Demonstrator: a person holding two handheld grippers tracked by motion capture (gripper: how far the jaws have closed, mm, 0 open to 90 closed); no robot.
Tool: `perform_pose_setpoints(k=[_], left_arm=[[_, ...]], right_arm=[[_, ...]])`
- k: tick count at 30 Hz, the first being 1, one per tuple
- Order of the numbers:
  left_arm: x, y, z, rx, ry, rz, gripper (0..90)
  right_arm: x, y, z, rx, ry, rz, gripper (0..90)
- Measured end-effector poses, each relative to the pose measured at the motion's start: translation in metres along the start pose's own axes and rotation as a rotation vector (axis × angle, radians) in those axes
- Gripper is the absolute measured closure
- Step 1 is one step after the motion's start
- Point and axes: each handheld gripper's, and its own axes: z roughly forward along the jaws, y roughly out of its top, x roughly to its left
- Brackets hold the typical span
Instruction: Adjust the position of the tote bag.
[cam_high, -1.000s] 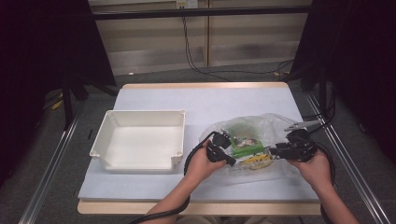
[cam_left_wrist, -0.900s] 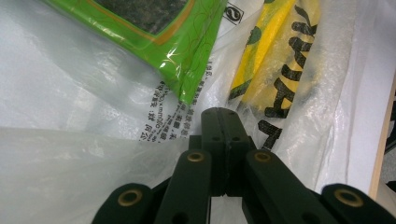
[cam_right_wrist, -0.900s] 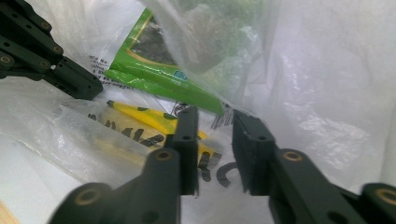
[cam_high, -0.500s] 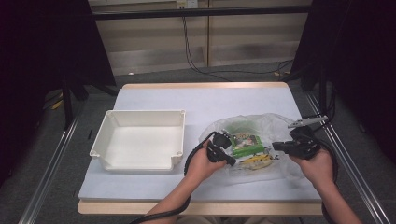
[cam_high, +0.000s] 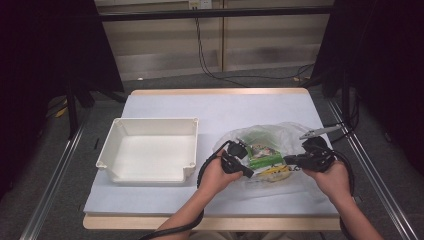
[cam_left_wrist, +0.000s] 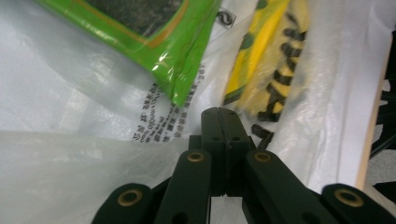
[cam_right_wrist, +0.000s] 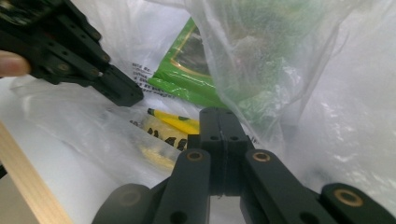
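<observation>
**Both tongs pinched on the clear bag**

My left tongs are together, clamped on the film of the clear plastic bag at its near left edge. My right tongs are together too — gripping the same bag's film from the right side. The bag lies on the right half of the worktop, just beside the white tray. Inside it I see a green packet and, nearer me, a yellow packet — the two just beside each other.

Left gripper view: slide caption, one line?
Left gripper, jaws shut on the clear bag, facing a green packet and a yellow packet.
</observation>
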Motion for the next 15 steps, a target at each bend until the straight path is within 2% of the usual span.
perform_pose_setpoints(k=[1,3,6,7,9,15], left_arm=[[-0.002,0.001,-0.001,-0.015,0.002,-0.003,90.0],[-0.005,0.003,-0.003,-0.016,-0.002,-0.004,90.0],[-0.008,0.007,-0.006,-0.023,-0.003,0.019,90.0],[-0.009,0.009,-0.006,-0.041,0.000,0.011,90.0],[-0.011,0.012,-0.007,-0.038,-0.001,0.018,90.0],[-0.015,0.016,-0.001,-0.059,0.001,0.032,85.6]], right_arm=[[-0.001,0.000,0.002,0.008,-0.001,0.001,90.0],[-0.002,0.001,0.005,0.013,-0.001,0.001,90.0],[-0.002,0.002,0.009,0.015,0.014,-0.001,90.0],[-0.001,0.003,0.010,0.018,0.011,-0.004,90.0],[-0.002,0.004,0.013,0.026,0.001,-0.007,90.0],[-0.003,0.010,0.019,0.022,-0.015,-0.006,90.0]])
